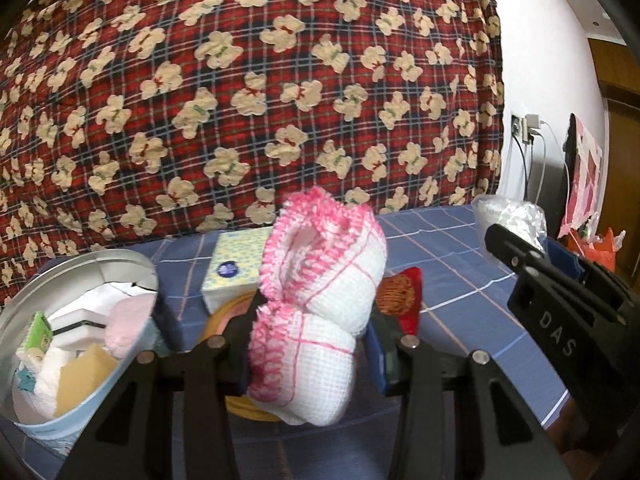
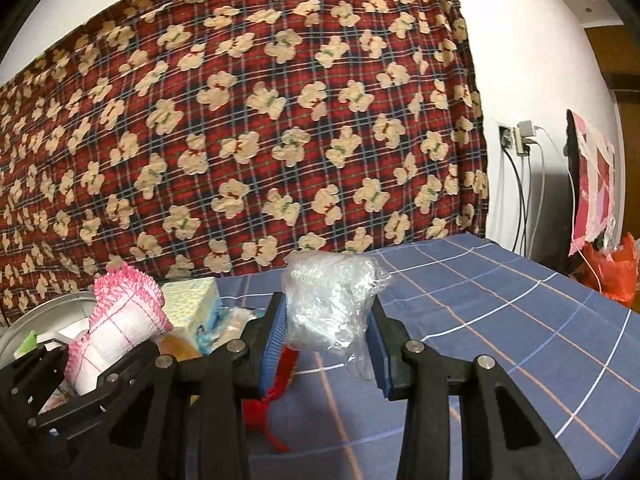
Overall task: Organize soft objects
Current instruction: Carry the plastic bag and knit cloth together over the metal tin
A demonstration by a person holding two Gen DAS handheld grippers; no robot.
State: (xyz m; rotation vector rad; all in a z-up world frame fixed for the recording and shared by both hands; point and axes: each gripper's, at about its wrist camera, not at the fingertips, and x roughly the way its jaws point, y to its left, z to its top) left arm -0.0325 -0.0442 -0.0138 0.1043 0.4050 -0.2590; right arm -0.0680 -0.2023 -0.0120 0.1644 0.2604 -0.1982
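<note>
Left tool (image 1: 310, 360) pinching waffle-weave pink-fringed cloth (image 1: 320, 308); right tool (image 2: 328, 344) pinching crinkly clear plastic bag (image 2: 332, 304)

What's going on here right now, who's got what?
Both grippers are loaded. The left gripper is shut on a rolled white cloth with pink trim, held up beside the round tin that already holds a sponge and other soft bits. The right gripper is shut on a crumpled clear plastic bag above the blue checked tablecloth. A tissue pack and a red knitted item lie on the table.
</note>
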